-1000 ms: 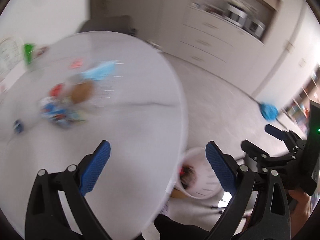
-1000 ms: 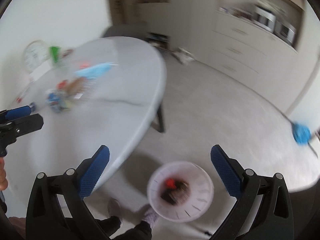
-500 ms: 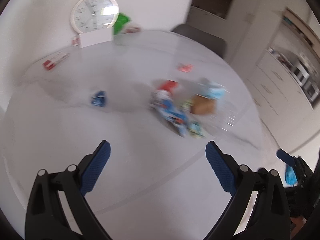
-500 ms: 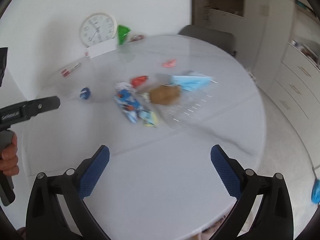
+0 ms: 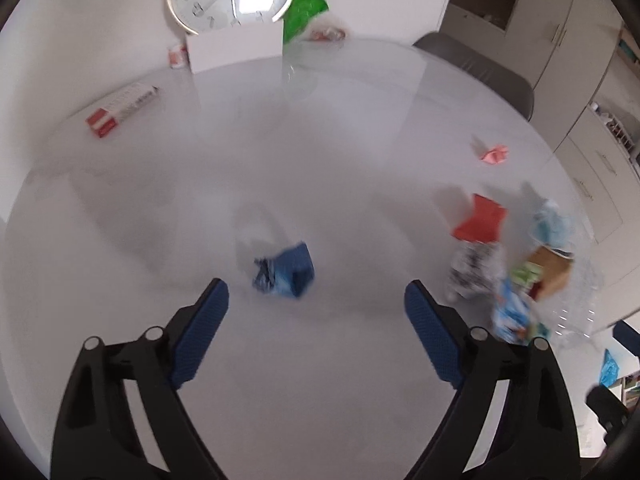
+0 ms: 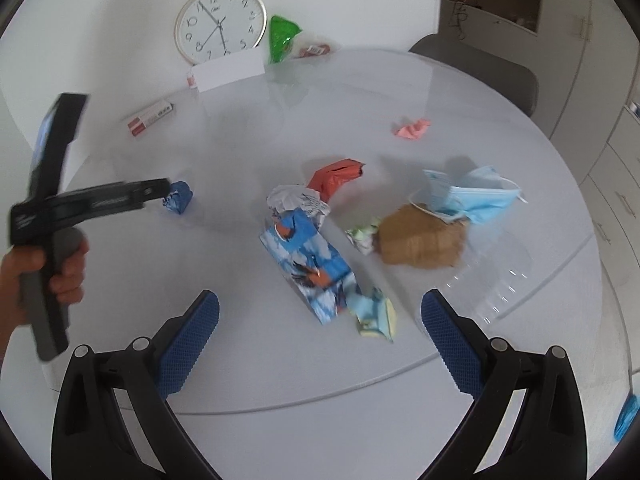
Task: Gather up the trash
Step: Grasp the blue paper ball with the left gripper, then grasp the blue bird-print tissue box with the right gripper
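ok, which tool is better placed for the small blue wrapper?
Left. The left tool is open with the blue wrapper just ahead between its fingers. The right tool faces the central pile instead.

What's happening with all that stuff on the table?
A person holds a gripper in each hand over a round white table littered with trash. The left gripper, fingers just narrowing but nothing between them, points at a crumpled blue wrapper. The right gripper hangs open over a blue patterned packet.
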Demonstrator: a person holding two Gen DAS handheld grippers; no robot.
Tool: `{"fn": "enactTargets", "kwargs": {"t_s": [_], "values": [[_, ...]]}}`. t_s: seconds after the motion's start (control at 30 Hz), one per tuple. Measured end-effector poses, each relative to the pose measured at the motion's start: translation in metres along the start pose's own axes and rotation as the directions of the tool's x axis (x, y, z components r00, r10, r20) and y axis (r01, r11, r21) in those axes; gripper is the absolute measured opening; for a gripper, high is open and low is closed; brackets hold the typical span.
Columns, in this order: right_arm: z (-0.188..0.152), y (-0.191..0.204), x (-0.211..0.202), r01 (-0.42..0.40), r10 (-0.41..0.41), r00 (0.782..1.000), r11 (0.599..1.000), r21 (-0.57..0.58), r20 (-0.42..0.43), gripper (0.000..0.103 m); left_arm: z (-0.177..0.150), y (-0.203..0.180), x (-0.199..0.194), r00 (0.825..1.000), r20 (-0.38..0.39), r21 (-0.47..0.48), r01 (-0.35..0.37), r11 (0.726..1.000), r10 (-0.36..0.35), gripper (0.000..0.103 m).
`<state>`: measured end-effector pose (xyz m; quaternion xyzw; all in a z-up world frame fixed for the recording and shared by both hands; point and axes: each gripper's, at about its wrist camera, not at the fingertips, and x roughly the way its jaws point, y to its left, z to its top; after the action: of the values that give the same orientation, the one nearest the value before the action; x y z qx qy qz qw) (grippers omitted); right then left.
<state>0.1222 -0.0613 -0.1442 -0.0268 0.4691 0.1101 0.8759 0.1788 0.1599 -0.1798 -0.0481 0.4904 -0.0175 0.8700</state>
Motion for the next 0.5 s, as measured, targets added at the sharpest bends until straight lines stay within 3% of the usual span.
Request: {"fn": "enactTargets", "kwargs": {"t_s": [0.17, 0.33, 0.5], "values": [[0.007, -0.004, 0.027, -0.036, 0.034, 0.998, 0.999, -0.041, -0.056, 0.1, 0.009, 0.005, 0.05, 0.996, -0.074, 0.033, -0.039, 0.999, 0.042, 0.069], [0.014, -0.009, 0.049, -0.056, 0.043, 0.992, 0.992, -0.113, -0.116, 0.1, 0.008, 0.008, 0.065, 0.994, -0.104, 0.031, -0.041, 0.999, 0.044, 0.041], [0.026, -0.004, 0.076, -0.077, 0.041, 0.983, 0.976, -0.202, -0.179, 0.1, 0.007, 0.011, 0.066, 0.995, -0.1, 0.018, -0.02, 1.0, 0.021, 0.031]]}}
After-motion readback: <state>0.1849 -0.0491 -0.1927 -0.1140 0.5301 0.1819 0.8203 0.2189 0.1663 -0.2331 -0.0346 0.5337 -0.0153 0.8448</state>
